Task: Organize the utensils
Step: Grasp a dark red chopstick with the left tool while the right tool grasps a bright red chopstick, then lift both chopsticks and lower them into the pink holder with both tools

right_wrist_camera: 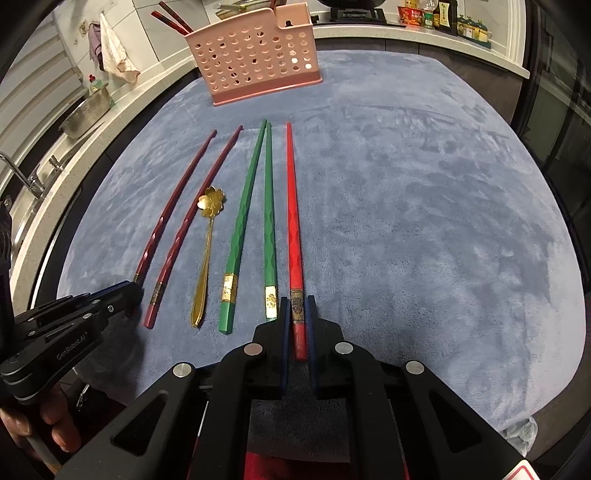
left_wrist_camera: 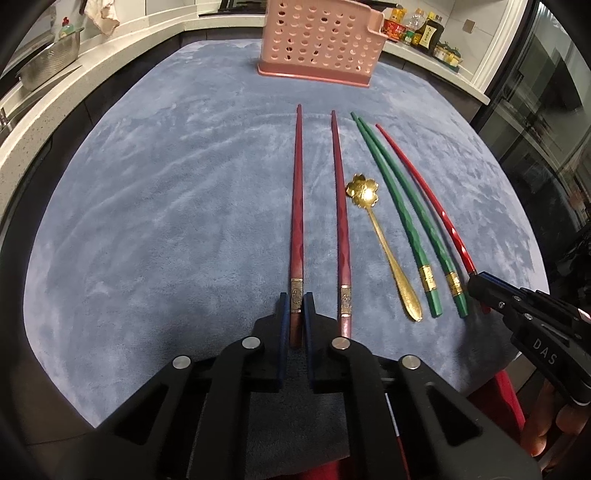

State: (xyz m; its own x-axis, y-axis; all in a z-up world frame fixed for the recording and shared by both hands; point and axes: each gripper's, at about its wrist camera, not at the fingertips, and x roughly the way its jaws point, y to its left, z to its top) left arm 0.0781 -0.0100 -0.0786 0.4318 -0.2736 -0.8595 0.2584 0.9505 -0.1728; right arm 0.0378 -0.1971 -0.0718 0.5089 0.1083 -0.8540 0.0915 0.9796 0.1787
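Observation:
On the blue-grey mat [left_wrist_camera: 166,221] lie two dark red chopsticks, a gold flower spoon [left_wrist_camera: 384,240], two green chopsticks [left_wrist_camera: 399,214] and a bright red chopstick [left_wrist_camera: 424,195]. My left gripper [left_wrist_camera: 296,312] is shut on the near end of the left dark red chopstick [left_wrist_camera: 297,206]; the other dark red chopstick [left_wrist_camera: 338,206] lies free beside it. My right gripper [right_wrist_camera: 297,314] is shut on the near end of the bright red chopstick [right_wrist_camera: 293,221], right of the green pair [right_wrist_camera: 268,221]. Both held chopsticks still rest on the mat. The pink holed utensil holder [right_wrist_camera: 255,59] stands at the far edge.
Dark chopsticks [right_wrist_camera: 170,18] stick out of the holder. A steel colander [left_wrist_camera: 48,62] and a tap [right_wrist_camera: 22,177] are on the left counter, bottles [left_wrist_camera: 424,29] on the back right counter. A cloth [right_wrist_camera: 114,51] hangs on the wall. A hand [right_wrist_camera: 55,424] holds the left gripper.

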